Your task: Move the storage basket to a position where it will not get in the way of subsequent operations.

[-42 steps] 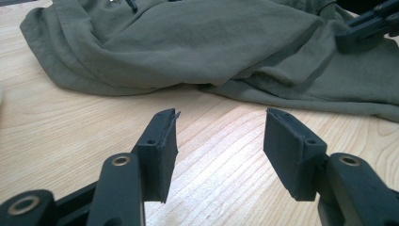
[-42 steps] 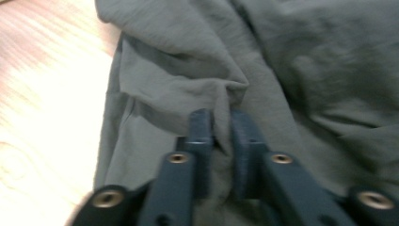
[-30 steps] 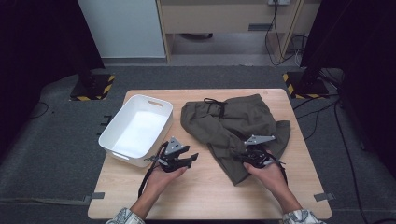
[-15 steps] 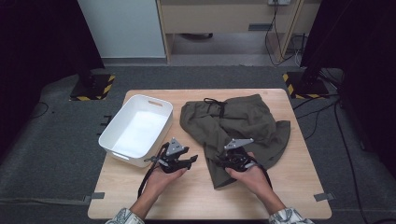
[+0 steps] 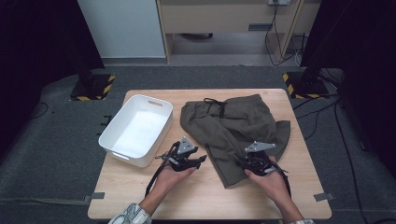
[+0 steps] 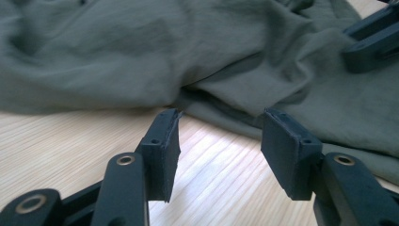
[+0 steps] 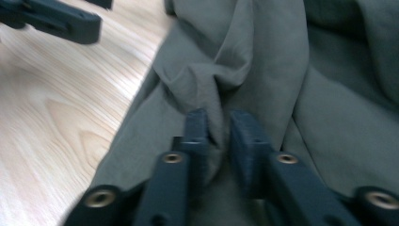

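Observation:
An olive-green garment (image 5: 233, 121) with a dark drawstring lies spread over the right half of the wooden table (image 5: 196, 196). My right gripper (image 5: 240, 161) sits on its lower leg; its jaws have just been closing and are shut on a raised fold of the cloth (image 7: 282, 61), as the right gripper (image 7: 219, 127) view shows. My left gripper (image 5: 201, 159) hovers low over bare wood just left of the garment. In its own view the left gripper (image 6: 219, 136) is open with nothing between the pads, and the garment's edge (image 6: 141, 61) lies just beyond them.
A white plastic bin (image 5: 135, 159) with nothing in it stands at the table's left, close behind the left hand. Bare wood (image 6: 70, 136) runs along the front edge. Dark stands and cables surround the table on the floor.
The right hand swung left across the garment's leg, then came back right. The left gripper has slid a little to the right, toward the cloth.

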`<move>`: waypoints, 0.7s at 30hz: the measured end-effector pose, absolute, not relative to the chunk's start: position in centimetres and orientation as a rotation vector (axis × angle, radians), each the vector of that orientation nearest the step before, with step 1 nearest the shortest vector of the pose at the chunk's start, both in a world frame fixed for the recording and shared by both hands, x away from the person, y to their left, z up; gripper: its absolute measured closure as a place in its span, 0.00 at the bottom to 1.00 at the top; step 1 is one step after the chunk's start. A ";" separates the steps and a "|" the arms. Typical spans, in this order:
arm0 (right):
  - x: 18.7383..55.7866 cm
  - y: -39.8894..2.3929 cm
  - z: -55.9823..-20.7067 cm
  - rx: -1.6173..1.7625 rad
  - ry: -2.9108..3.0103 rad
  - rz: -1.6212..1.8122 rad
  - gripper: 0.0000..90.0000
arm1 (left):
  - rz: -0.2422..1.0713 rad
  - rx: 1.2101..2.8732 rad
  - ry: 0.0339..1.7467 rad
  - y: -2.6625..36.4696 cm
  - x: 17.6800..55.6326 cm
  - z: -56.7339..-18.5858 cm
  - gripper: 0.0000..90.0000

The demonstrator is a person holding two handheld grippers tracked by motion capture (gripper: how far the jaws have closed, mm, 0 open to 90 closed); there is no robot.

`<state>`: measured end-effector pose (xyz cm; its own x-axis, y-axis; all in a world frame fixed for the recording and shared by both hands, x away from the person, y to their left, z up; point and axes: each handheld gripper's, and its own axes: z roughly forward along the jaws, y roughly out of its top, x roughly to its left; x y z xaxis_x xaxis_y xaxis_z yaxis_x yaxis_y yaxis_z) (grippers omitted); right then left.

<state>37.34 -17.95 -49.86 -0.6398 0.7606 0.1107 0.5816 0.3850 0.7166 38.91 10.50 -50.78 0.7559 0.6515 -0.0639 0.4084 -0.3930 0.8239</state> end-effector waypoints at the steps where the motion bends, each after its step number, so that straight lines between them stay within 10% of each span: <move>1: 37.4 -18.0 -50.1 1.211 2.409 1.080 0.90 | 0.328 2.047 0.779 10.1 38.9 -50.9 0.52; 21: 37.0 -17.6 -50.1 1.213 2.412 1.228 0.99 | 0.301 2.149 0.755 6.8 41.0 -53.4 0.54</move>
<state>37.05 -17.61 -50.06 -0.6526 0.7324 0.1944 0.5881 0.3277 0.7394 41.01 6.81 -53.39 0.7919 0.6092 -0.0415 0.4134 -0.4849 0.7707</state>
